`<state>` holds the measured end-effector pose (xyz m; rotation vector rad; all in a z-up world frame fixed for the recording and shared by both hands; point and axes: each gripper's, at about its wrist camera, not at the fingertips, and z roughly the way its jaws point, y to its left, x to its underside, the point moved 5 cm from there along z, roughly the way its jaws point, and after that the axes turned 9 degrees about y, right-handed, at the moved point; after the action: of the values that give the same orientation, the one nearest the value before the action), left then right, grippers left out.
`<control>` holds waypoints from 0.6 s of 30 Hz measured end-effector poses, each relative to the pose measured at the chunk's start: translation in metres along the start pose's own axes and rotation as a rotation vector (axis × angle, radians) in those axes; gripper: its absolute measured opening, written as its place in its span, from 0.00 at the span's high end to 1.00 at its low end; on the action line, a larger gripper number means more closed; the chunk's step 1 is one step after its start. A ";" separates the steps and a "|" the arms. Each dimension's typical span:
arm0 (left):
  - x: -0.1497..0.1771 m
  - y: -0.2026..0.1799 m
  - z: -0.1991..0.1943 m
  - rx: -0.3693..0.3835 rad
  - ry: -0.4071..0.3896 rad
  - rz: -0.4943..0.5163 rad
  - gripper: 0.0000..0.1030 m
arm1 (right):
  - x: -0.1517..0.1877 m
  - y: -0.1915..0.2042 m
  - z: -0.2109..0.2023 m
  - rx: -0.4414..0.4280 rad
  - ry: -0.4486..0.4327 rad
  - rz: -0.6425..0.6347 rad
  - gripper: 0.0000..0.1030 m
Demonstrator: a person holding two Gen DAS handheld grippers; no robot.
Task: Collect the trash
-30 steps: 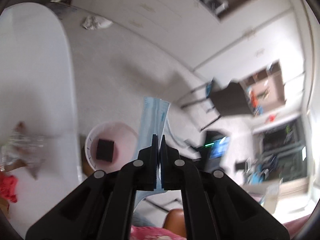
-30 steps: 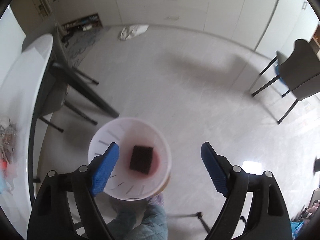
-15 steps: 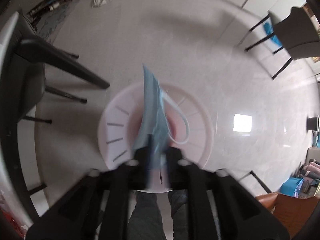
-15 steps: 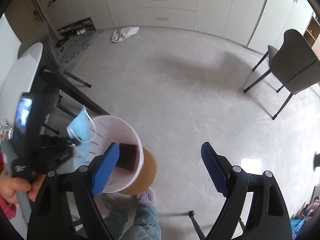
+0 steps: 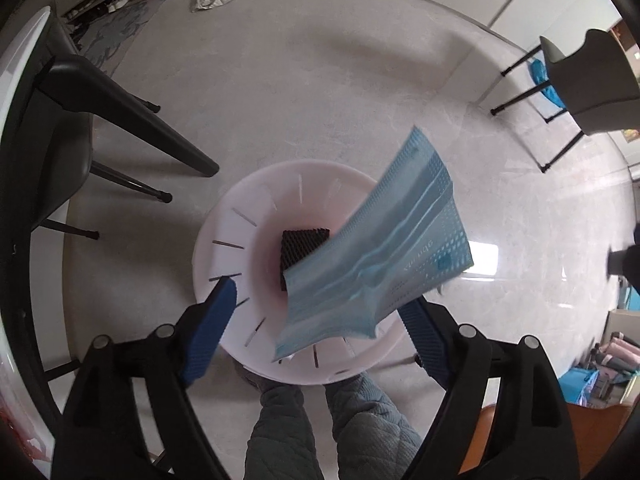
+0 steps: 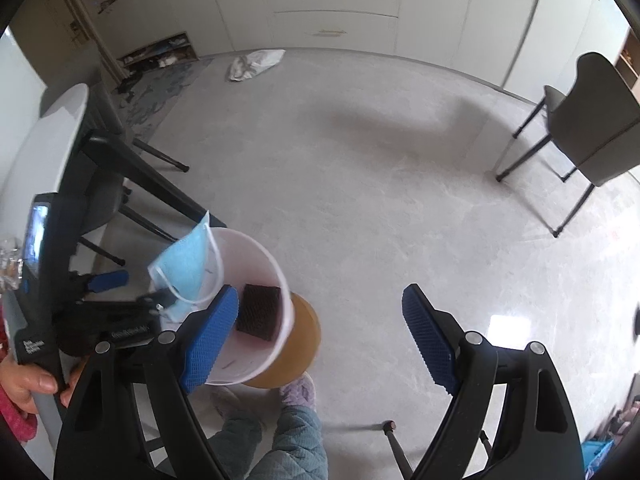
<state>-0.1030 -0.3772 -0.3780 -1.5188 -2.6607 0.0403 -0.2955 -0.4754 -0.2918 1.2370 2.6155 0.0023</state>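
Note:
A blue face mask hangs loose in the air over a white slotted bin that stands on the floor. It also shows in the right wrist view above the bin. A black sponge lies in the bin's bottom. My left gripper is open above the bin, its fingers apart on either side of the mask. My right gripper is open and empty, to the right of the bin.
A white table with black legs and a dark chair stand at the left. Another dark chair stands at the right. A crumpled white bag lies by the far cabinets. The person's legs are below the bin.
My left gripper moved over the bin and has opened, letting go of the mask, which now drops free above the bin. My right gripper stayed open and drifted right of the bin.

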 end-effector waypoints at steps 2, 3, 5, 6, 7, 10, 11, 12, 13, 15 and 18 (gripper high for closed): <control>0.002 -0.002 -0.006 0.008 -0.014 0.017 0.24 | -0.002 0.006 -0.002 -0.030 -0.014 -0.035 0.19; 0.004 -0.004 -0.011 0.013 -0.027 0.029 0.24 | -0.004 0.008 -0.003 -0.042 -0.015 -0.049 0.19; 0.007 -0.004 -0.017 0.022 -0.048 0.047 0.24 | -0.011 0.013 -0.006 -0.101 -0.003 -0.066 0.19; 0.010 -0.004 -0.022 0.027 -0.061 0.055 0.24 | -0.014 0.016 -0.008 -0.142 0.007 -0.062 0.19; 0.012 -0.004 -0.027 0.029 -0.074 0.062 0.24 | -0.020 0.019 -0.009 -0.196 0.027 -0.052 0.19; 0.016 -0.005 -0.040 0.039 -0.105 0.082 0.24 | -0.034 0.028 -0.008 -0.295 0.091 -0.020 0.19; 0.017 -0.006 -0.043 0.040 -0.114 0.086 0.24 | -0.039 0.034 -0.005 -0.338 0.129 -0.008 0.19; 0.019 -0.009 -0.047 0.040 -0.120 0.089 0.24 | -0.042 0.040 0.000 -0.376 0.158 0.004 0.19; 0.020 -0.009 -0.049 0.041 -0.126 0.093 0.24 | -0.047 0.047 0.008 -0.414 0.211 0.021 0.19; 0.021 -0.011 -0.053 0.037 -0.142 0.104 0.24 | -0.053 0.056 0.021 -0.476 0.286 0.045 0.23; 0.022 -0.012 -0.055 0.033 -0.153 0.113 0.24 | -0.055 0.070 0.044 -0.536 0.404 0.076 0.25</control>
<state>-0.1199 -0.3648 -0.3212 -1.7204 -2.6684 0.2147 -0.1989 -0.4767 -0.3151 1.2200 2.6025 0.9900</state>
